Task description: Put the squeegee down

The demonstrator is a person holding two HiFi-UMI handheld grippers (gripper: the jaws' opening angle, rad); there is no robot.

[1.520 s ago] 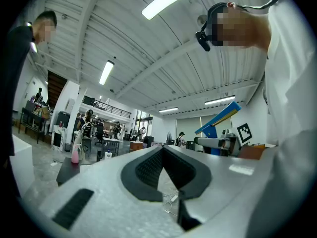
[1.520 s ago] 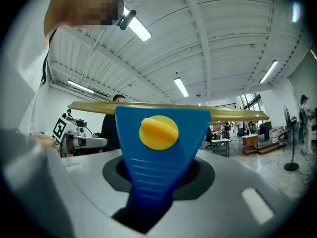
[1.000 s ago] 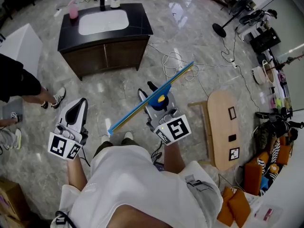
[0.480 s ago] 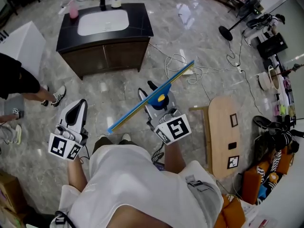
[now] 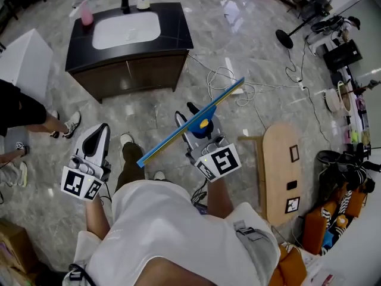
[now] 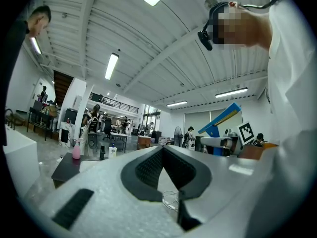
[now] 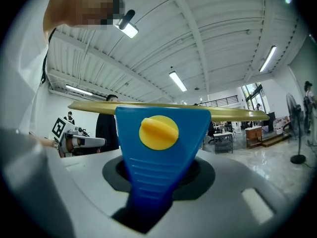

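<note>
Head view, right gripper (image 5: 198, 130) fingers clenched on the blue squeegee (image 5: 178, 132) handle, long blade in the air over marble floor (image 5: 149, 109), ends apart from sink cabinet (image 5: 128, 70) and wooden surface (image 5: 278, 159), left gripper (image 5: 100, 133) fingers closed on nothing, cables (image 5: 223, 79) ahead.

The floor (image 5: 149, 112) and sink cabinet (image 5: 131, 70) are viewed steeply from overhead. Both gripper views are aimed level, close along their jaws; the cabinet is shared with the left gripper view.
</note>
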